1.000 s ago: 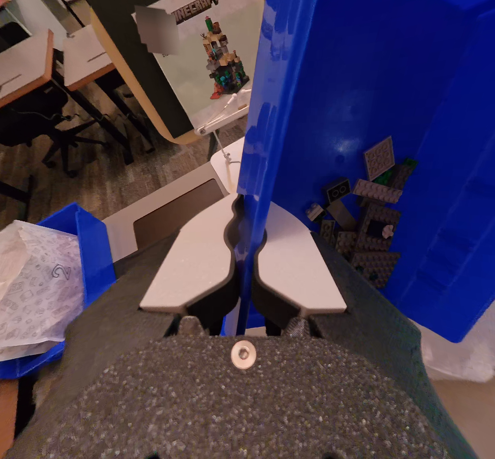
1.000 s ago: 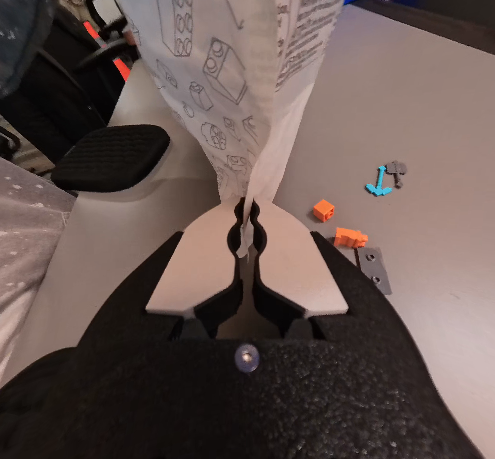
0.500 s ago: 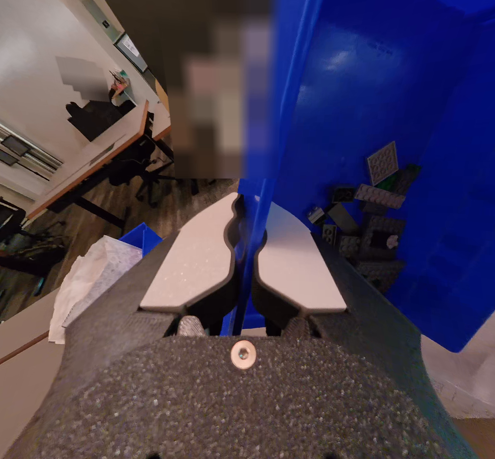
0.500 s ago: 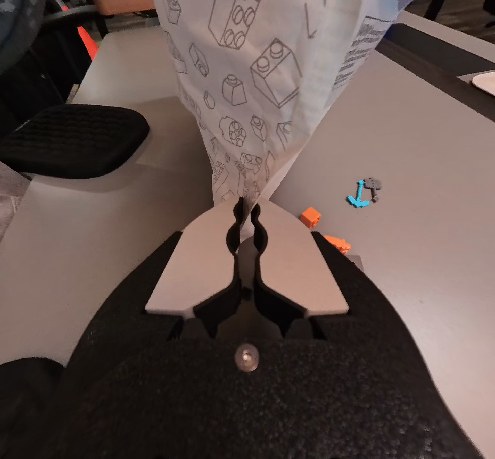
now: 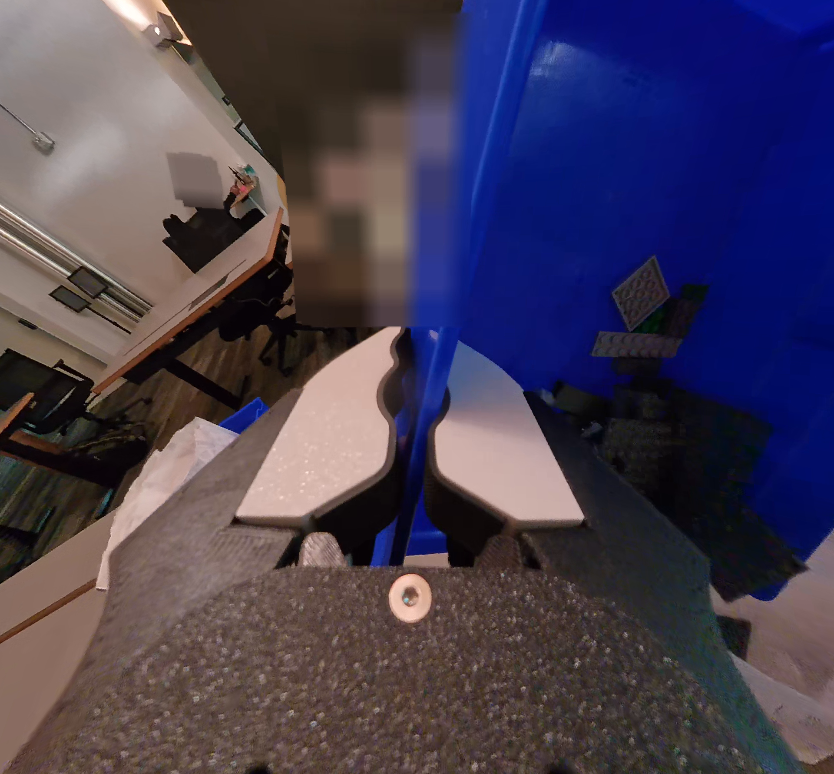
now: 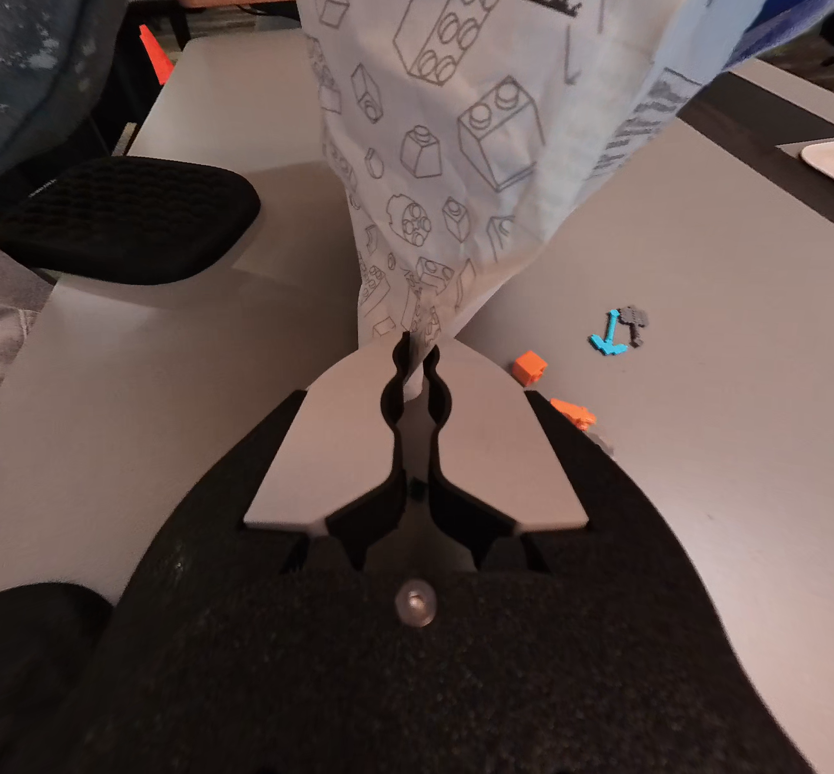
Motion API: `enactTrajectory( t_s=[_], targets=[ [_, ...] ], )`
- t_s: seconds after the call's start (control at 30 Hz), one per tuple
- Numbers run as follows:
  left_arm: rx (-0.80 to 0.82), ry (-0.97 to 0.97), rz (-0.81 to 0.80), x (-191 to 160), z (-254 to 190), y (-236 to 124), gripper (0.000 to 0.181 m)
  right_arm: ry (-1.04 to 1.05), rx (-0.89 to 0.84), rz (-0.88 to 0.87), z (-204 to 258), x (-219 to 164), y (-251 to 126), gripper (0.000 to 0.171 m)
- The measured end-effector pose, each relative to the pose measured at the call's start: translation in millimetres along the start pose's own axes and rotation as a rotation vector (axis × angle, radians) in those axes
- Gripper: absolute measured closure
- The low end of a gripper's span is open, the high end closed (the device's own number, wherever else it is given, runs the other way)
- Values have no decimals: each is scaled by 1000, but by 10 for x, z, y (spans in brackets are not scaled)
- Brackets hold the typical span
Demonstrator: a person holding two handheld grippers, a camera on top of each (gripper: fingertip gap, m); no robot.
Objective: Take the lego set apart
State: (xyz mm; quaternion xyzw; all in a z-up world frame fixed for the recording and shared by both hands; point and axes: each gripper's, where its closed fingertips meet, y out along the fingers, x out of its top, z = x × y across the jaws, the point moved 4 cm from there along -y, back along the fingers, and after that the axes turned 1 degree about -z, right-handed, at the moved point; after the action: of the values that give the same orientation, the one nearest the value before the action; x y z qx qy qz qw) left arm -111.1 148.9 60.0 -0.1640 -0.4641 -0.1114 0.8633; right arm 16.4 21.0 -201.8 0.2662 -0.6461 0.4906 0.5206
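In the left wrist view my left gripper (image 5: 419, 337) is shut on the side wall of a blue bin (image 5: 632, 165) and holds it tilted. Several grey and dark lego plates (image 5: 641, 296) lie heaped inside the bin to the right of my fingers. In the right wrist view my right gripper (image 6: 419, 341) is shut on the bottom corner of a white paper bag (image 6: 474, 120) printed with brick drawings. The bag's folds run together at my fingertips, and its body stretches away above the grey table (image 6: 677, 481).
An orange brick (image 6: 529, 367), an orange piece (image 6: 574, 411), a light-blue pickaxe (image 6: 609, 337) and a grey axe (image 6: 634, 323) lie on the table right of my fingers. A black armrest (image 6: 126, 219) is at left. Crumpled white paper (image 5: 171, 459) and another blue bin (image 5: 246, 413) lie lower left. The right tips stand about 15 cm off the grey axe (image 6: 634, 323).
The left gripper has tipped the blue bin further and the room behind has swung. The right fingers have eased slightly apart and the bag's corner has slid a little way out between them.
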Motion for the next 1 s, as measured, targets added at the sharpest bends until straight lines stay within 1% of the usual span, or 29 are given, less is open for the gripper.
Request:
enactTrajectory(
  t_s=[0.33, 0.57, 0.77, 1.0],
  targets=[
    [109, 21, -134, 35, 36, -299, 175, 11, -8, -2, -28, -11, -14, 167],
    [136, 58, -195, 52, -38, -409, 174, 6, -10, 3, -26, -14, -8, 167],
    [197, 87, -291, 50, -60, -505, 175, 5, -10, 4, -30, -15, -7, 167],
    [231, 136, -406, 199, -111, -690, 175, 14, -18, 4, -63, -19, -14, 168]
  ],
)
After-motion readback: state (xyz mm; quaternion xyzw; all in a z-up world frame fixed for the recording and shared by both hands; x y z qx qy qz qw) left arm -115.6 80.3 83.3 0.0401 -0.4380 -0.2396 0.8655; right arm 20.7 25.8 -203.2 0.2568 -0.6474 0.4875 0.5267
